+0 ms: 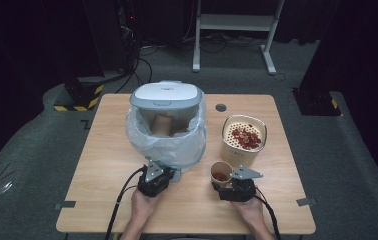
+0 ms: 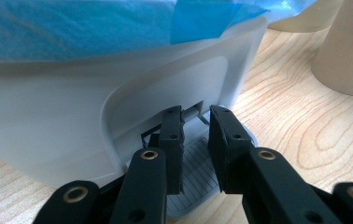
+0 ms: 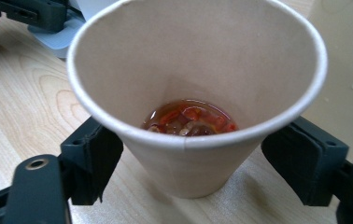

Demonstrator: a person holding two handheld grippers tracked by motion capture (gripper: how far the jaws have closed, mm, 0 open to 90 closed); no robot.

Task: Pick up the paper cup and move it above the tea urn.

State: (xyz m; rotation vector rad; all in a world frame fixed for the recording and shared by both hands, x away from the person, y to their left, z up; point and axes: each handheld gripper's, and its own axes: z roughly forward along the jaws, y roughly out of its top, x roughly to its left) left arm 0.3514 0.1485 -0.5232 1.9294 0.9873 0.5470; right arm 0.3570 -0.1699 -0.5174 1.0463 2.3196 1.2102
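A white pedal bin [image 1: 167,145] with a clear bag liner stands mid-table, its lid [image 1: 165,95] raised. My left gripper [image 1: 171,174] lies at the bin's foot; in the left gripper view its jaws [image 2: 195,116] are nearly together, resting on the grey ribbed pedal [image 2: 195,177]. A paper cup [image 1: 221,172] with red bits in liquid [image 3: 191,116] stands on the table to the right. My right gripper [image 1: 223,182] has a pad against each side of the cup's wall [image 3: 188,158]. The other gripper shows at the top left of the right gripper view [image 3: 30,14].
A beige container [image 1: 242,150] topped by a perforated strainer holding red bits [image 1: 245,136] stands just behind the cup. Another paper cup [image 1: 163,125] lies inside the bin's bag. A round cable hole [image 1: 220,107] sits at the table's back. The table's front edge is close to both hands.
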